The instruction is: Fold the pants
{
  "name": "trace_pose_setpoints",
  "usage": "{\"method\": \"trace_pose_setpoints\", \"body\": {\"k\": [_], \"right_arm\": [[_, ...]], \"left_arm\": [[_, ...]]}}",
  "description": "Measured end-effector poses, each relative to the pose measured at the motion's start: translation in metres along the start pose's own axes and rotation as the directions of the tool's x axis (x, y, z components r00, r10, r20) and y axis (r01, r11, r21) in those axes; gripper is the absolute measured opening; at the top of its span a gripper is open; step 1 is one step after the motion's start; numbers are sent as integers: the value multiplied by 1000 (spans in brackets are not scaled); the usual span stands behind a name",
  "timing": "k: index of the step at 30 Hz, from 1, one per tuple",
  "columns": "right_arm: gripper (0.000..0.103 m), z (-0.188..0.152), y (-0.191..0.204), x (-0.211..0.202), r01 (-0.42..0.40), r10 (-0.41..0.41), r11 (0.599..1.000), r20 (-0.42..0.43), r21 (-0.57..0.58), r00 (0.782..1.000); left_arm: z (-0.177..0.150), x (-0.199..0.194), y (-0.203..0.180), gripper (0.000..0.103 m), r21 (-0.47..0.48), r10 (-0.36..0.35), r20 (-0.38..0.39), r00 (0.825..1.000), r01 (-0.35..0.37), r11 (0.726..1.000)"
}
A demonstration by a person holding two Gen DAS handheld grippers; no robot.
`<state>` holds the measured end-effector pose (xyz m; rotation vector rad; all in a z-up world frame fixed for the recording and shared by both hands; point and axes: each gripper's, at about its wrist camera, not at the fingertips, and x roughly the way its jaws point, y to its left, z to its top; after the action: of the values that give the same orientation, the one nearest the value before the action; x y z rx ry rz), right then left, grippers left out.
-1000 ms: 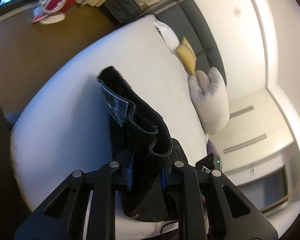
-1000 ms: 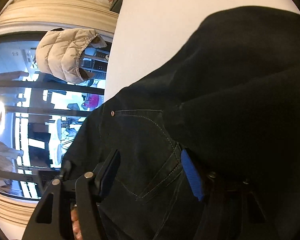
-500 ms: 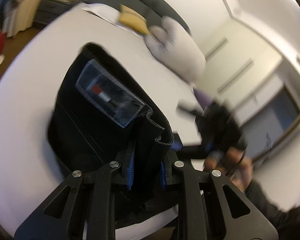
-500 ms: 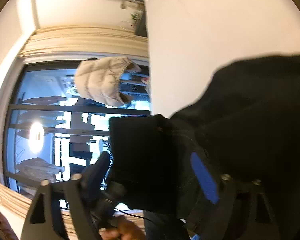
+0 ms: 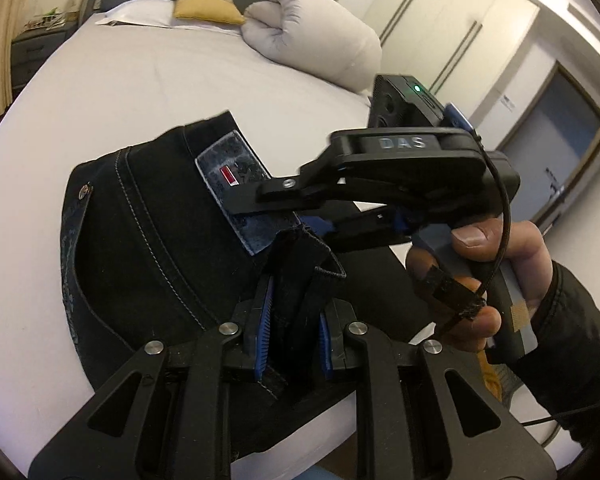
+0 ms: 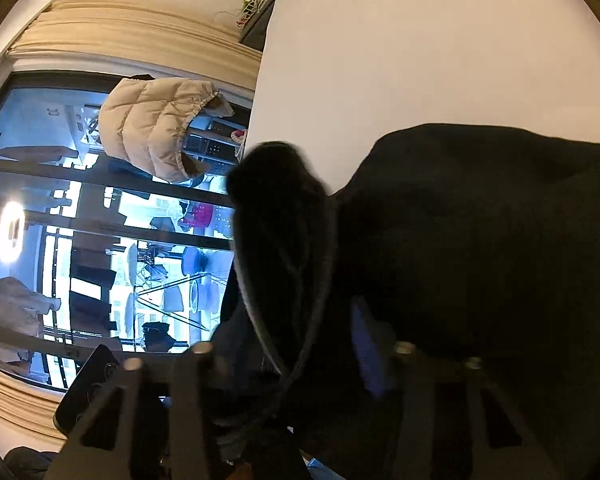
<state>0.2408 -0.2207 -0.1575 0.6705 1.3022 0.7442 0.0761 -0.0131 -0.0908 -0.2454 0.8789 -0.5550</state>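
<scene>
on the white bed (image 5: 148, 80) lie the black pants (image 5: 148, 248). at six o'clock the left gripper (image 5: 292, 332) is clenched on their waistband edge. at three o'clock the right gripper (image 5: 300, 216), in a hand (image 5: 496, 280), is closing on bunched waistband cloth.

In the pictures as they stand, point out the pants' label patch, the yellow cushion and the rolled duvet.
label patch (image 5: 236, 184), left wrist view, on its red mark
yellow cushion (image 5: 204, 6), left wrist view, its face
rolled duvet (image 5: 320, 36), left wrist view, its bulging middle
</scene>
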Motion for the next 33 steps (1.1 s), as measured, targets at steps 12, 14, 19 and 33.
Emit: {"method": "trace_pose_setpoints", "body": {"k": [12, 14, 19, 33], "right_arm": [[17, -14, -18, -46, 95, -91, 995, 138, -24, 986], [17, -16, -31, -55, 105, -105, 994, 153, 7, 983], [16, -19, -61, -80, 112, -124, 991, 197, 72, 973], [16, -18, -91, -105, 141, -160, 985, 221, 99, 962]], "left_arm": [[21, 55, -41, 18, 89, -79, -77, 994, 85, 992], [25, 72, -62, 18, 114, -95, -100, 990, 107, 988], [28, 106, -92, 18, 163, -119, -152, 981, 143, 976], [57, 145, -105, 18, 181, -128, -214, 968, 168, 969]]}}
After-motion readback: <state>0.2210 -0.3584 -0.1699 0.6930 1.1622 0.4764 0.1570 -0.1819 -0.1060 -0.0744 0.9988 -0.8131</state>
